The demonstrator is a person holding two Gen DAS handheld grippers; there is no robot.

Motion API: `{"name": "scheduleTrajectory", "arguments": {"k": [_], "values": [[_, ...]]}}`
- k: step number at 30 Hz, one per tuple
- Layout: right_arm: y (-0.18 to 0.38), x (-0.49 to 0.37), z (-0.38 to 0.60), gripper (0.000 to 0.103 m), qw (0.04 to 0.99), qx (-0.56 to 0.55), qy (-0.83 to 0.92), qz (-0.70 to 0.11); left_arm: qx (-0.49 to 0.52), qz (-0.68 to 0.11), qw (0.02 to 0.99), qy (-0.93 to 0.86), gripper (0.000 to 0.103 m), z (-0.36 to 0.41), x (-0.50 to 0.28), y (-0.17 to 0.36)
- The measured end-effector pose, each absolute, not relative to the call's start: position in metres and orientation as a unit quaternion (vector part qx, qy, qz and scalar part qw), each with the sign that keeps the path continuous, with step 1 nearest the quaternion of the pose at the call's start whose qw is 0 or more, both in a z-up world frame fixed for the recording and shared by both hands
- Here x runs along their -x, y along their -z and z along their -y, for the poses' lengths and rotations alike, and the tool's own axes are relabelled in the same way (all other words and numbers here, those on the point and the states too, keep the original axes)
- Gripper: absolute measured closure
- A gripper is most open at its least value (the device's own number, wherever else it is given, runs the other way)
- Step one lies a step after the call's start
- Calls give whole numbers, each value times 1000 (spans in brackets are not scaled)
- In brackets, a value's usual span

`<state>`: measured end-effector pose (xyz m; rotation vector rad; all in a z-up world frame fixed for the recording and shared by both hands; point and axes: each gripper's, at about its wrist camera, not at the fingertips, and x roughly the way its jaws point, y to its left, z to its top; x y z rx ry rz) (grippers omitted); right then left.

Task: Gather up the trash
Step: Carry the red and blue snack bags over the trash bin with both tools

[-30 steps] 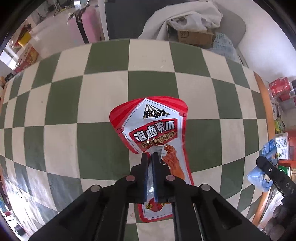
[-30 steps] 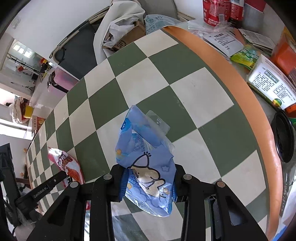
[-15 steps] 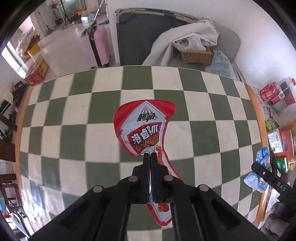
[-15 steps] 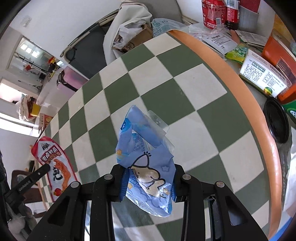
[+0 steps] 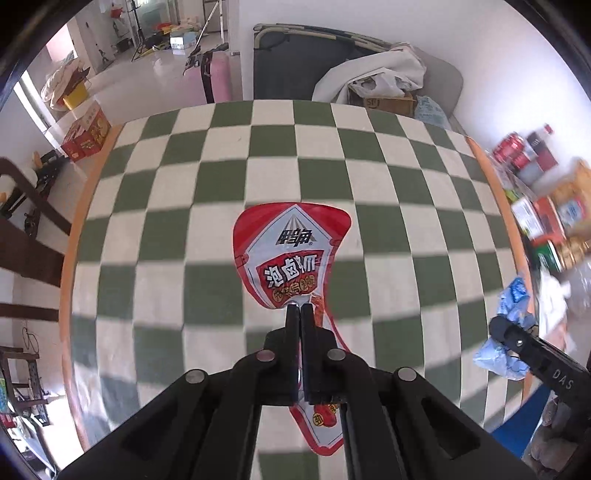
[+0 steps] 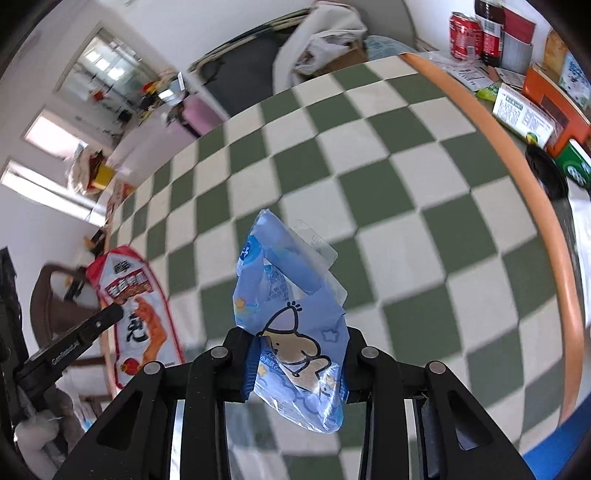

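In the left wrist view my left gripper (image 5: 300, 308) is shut on a red and white snack wrapper (image 5: 291, 251), which hangs flat above the green and white checkered table (image 5: 221, 177). At the right edge of that view the right gripper (image 5: 517, 339) carries a crumpled blue wrapper (image 5: 511, 299). The right wrist view shows my right gripper (image 6: 297, 343) with both pads pressing that blue cartoon-printed wrapper (image 6: 291, 314), held over the table (image 6: 406, 184). The red wrapper (image 6: 129, 288) and one left finger (image 6: 96, 326) appear at its left.
Beyond the table's orange rim (image 6: 517, 177) stand soda cans (image 6: 465, 35), boxes (image 6: 524, 110) and a black lid (image 6: 546, 173). Behind the table are a dark folding bed (image 5: 295, 66) with white cloth, a cardboard box (image 5: 388, 101) and a pink suitcase (image 5: 218, 77). A dark wooden chair (image 5: 26, 236) stands left.
Both grippers rose and drew back from the tabletop with their wrappers still held. The table looks smaller and more of the room shows. The red wrapper now hangs closer beside the right gripper.
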<state>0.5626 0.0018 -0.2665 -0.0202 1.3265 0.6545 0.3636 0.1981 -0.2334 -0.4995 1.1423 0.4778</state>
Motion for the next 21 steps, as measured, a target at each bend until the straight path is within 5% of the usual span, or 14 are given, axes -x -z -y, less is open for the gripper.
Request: {"name": "scheduleTrajectory", "arguments": {"k": [13, 21], "values": [[246, -294, 65, 71, 752, 16, -291, -591, 232, -530, 801, -154, 103, -130, -141, 230], [299, -161, 116, 71, 712, 19, -267, -649, 258, -586, 756, -135, 103, -97, -40, 295]]}}
